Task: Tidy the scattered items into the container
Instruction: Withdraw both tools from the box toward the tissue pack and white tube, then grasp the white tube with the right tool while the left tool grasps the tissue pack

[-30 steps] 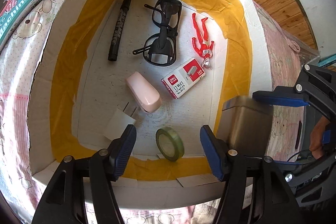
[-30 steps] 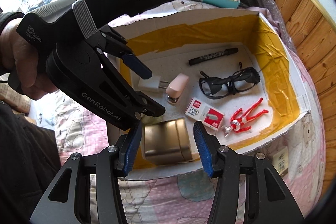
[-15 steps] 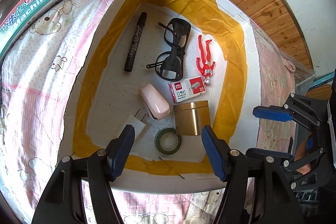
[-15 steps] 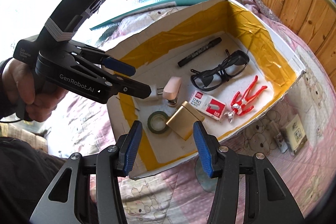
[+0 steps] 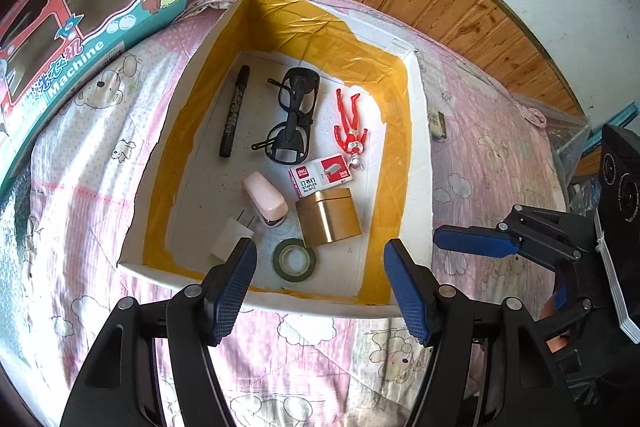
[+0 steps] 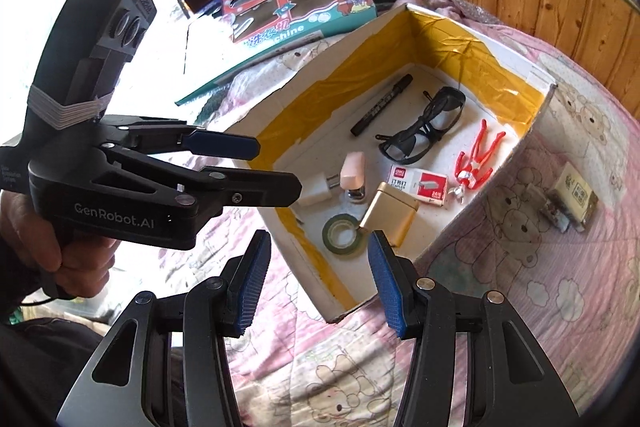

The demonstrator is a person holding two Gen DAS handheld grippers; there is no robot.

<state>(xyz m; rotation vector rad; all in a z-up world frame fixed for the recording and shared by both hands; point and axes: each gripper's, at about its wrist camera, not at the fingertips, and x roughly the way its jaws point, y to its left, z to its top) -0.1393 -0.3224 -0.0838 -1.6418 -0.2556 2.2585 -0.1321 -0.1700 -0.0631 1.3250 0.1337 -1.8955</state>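
Eight things lay inside the white box (image 5: 418, 131) with yellow tape on its walls. A black marker (image 5: 234, 111) was by the far left side. Black glasses (image 5: 293, 121) lay next to it, and a red toy figure (image 5: 349, 131) lay on the other side of the glasses. A box of staples (image 5: 322, 175) sat near the toy's head. A gold tin (image 5: 329, 223) touched the staple box on the near side. A pink stapler (image 5: 265, 199) lay just left of the tin. A white plug (image 5: 231, 237) was beside the stapler, and a green roll of tape (image 5: 295, 260) lay flat near the front wall.

Both tools were out of the box and held nothing. The left gripper (image 5: 320, 287) hung over the front edge with its blue pads wide apart. The right gripper (image 6: 318, 281) hung by the box's near corner, and its pads were apart too. A hand (image 6: 48, 247) held the left gripper's handle.

The box sat on a pink blanket (image 5: 92, 147) with little bears. A small tan packet (image 6: 574, 193) still lay on the blanket outside the box. A toy washing machine box (image 5: 76, 39) lay on the blanket past the box's left side.
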